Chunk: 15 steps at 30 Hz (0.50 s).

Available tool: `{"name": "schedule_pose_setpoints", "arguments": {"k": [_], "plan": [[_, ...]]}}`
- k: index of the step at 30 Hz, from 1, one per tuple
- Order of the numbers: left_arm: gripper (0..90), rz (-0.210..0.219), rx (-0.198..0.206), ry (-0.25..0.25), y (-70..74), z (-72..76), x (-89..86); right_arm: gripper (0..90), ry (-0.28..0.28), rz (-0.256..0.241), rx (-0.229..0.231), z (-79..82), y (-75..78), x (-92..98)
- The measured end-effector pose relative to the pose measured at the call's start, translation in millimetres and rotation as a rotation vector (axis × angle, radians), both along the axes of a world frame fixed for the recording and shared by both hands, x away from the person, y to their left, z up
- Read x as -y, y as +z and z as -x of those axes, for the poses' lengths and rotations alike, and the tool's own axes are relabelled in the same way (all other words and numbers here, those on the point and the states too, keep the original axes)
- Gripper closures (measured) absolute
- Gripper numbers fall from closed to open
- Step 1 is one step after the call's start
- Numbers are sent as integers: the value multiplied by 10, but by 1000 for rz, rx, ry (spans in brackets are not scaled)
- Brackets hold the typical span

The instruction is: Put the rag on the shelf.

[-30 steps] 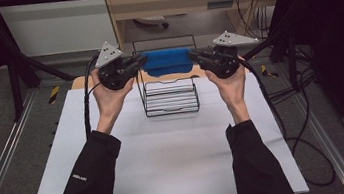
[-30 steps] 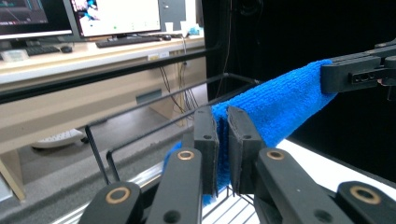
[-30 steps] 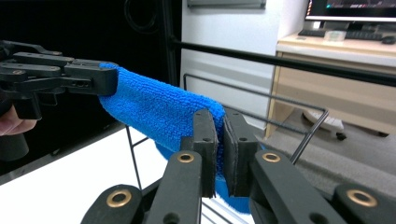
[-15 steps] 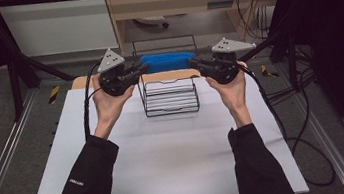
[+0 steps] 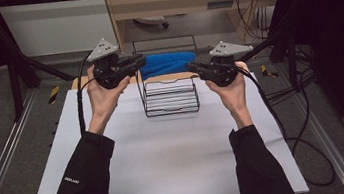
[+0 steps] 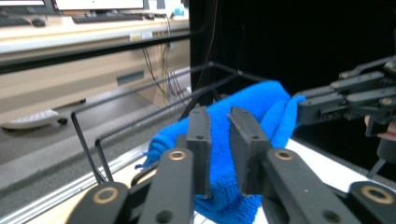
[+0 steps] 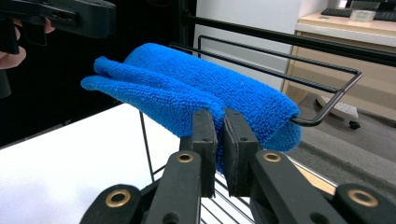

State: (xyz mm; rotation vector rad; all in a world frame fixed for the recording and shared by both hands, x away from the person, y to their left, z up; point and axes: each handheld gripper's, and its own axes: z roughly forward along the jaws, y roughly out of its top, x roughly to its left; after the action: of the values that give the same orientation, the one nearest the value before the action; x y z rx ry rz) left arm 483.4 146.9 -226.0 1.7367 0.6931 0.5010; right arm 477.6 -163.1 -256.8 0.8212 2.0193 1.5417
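I have the blue towel stretched between both grippers, up at the far edge of the desk, just behind the wire rack. My left gripper is clamped on the towel's left end; in the left gripper view its jaws stand slightly apart with blue cloth between and below them. My right gripper pinches the right end, and in the right gripper view the jaws are nearly together on a fold of the towel.

I judge this to be the hanging step: the towel is draped over, or at least resting against, the rack's tall far bar, though I cannot tell whether its weight is fully on it.

The towel's long axis runs left to right, parallel with the far edge of the desk, bunched into a roll, not flat.

Next, as I see it, I should lower both ends evenly so the cloth settles across the bar, then release both sides together so it does not slide off one way.
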Motion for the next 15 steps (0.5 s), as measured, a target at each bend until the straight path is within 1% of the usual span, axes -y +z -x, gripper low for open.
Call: {"name": "schedule_pose_setpoints", "arguments": {"k": [2, 5, 8, 12, 15], "plan": [[833, -33, -23, -8, -45, -12, 26, 844, 1, -1, 2, 1, -1, 1], [878, -58, -47, -21, -117, -22, 44, 837, 4, -2, 3, 1, 3, 5], [896, -87, -67, -27, -176, -36, 55, 821, 6, 3, 6, 2, 1, 4], [898, -115, -72, -27, -229, -44, 77, 775, 9, -10, 1, 7, 2, -1], [898, -130, -71, -28, -276, -50, 87, 727, 15, -39, -3, 25, 21, 10]]}}
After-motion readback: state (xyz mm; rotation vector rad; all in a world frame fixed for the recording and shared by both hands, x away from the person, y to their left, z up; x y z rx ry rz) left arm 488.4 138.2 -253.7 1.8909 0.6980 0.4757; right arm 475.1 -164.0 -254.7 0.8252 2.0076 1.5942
